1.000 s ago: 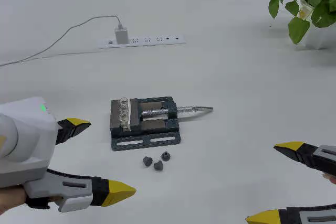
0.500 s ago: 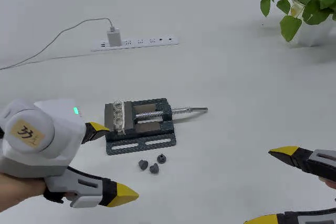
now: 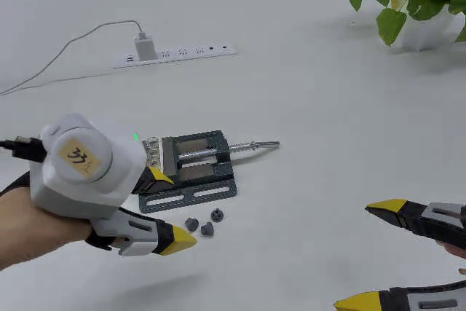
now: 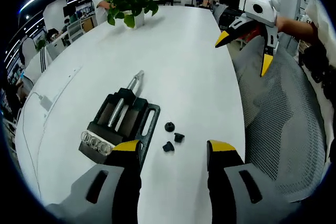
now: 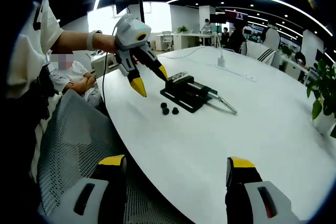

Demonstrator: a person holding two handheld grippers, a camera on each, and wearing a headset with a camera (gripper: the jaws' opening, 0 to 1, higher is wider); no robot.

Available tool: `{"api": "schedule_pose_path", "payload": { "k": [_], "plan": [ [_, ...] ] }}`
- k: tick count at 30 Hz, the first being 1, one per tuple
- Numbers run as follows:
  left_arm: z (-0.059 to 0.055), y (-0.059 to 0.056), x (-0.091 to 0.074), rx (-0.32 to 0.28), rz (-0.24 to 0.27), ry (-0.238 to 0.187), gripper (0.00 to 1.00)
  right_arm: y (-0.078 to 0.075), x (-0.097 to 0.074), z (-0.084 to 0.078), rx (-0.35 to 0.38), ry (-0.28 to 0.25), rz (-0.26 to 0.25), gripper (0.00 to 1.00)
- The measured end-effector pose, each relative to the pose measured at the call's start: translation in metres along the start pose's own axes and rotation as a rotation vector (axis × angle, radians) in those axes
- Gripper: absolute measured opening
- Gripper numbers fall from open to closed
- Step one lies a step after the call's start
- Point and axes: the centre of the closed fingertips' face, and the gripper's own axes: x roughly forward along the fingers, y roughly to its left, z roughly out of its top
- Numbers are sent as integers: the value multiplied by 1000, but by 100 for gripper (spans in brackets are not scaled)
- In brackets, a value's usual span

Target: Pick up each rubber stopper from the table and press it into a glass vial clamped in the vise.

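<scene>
My left claw [image 3: 175,207] hangs released, tips spread wide and nothing between them. It is just left of the three stoppers [image 3: 207,229], which lie bunched on the table [image 3: 313,114] just on the near side of the vise [image 3: 195,170]. The vials [image 4: 97,141] stand in a row at the vise's left end. My right claw [image 3: 360,255] is released and empty too, well apart to the right.

To do this well, I'd take one piece at a time. The far-right stopper [image 3: 217,215] sits slightly clear of the others, so I'd set a tip on either side and pinch without knocking its neighbours. I can't tell which way up it lies. I'd line it up squarely over a vial mouth, since glass wants a straight, gentle push.
</scene>
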Motion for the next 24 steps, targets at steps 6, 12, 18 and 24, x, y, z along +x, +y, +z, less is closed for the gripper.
{"api": "schedule_pose_path", "payload": {
  "k": [6,12,18,24],
  "plan": [
    [1,1,14,33,-26,43,38,1,-1,-1,10,-7,-9,75],
    [6,3,27,61,-46,70,29,2,0,-3,18,-6,-9,75],
    [7,8,39,77,-60,109,23,2,-1,-3,26,-13,-15,75],
    [5,6,48,93,-79,147,19,1,-2,0,33,-24,-21,74]
  ]
}}
